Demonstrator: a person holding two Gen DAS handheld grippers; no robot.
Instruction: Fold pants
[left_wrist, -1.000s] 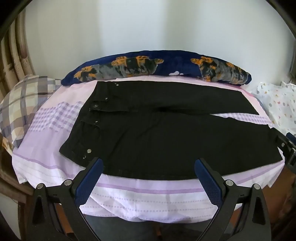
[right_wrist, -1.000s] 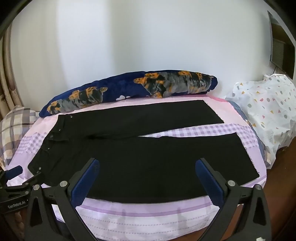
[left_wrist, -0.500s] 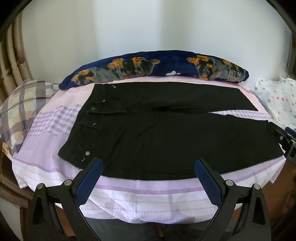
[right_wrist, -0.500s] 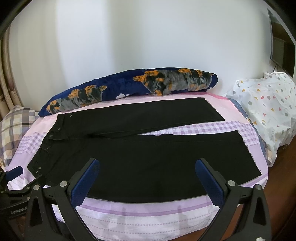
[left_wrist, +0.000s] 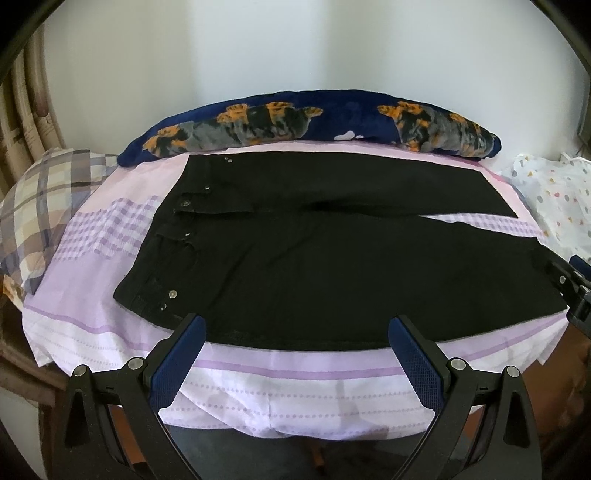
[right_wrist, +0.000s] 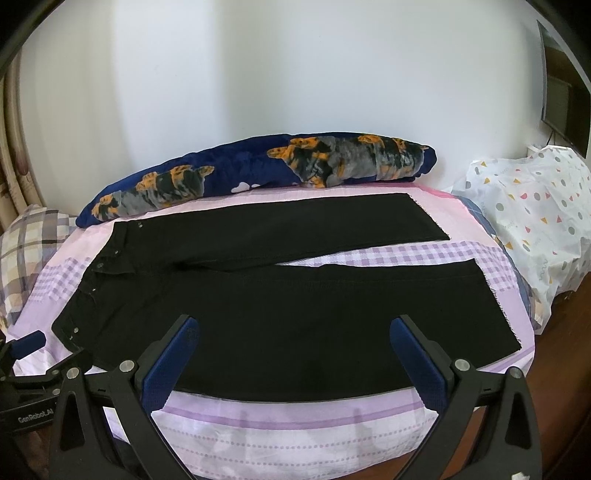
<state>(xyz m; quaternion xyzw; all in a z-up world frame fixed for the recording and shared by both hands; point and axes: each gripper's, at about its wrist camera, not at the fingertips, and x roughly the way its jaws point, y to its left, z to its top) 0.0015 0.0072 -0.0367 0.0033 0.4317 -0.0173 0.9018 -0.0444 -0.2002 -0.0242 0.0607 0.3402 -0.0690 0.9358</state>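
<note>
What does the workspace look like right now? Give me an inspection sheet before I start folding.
Surface: bed with lilac sheet, smooth.
Job's things: black pants laid flat, unfolded, legs spread apart, waist at left.
Clutter: navy bolster pillow along the wall; plaid pillow at left; spotted bag at right.
Grippers: left hand-held gripper open, empty; right hand-held gripper open, empty; both at the near edge.
Cables: nothing seen.
Surroundings: white wall; dark screen upper right.

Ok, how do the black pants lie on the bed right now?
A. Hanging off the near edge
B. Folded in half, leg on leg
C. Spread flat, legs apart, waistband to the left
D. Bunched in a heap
C: the black pants lie flat on the lilac bedsheet, legs parted, snap-studded waistband at left.
</note>
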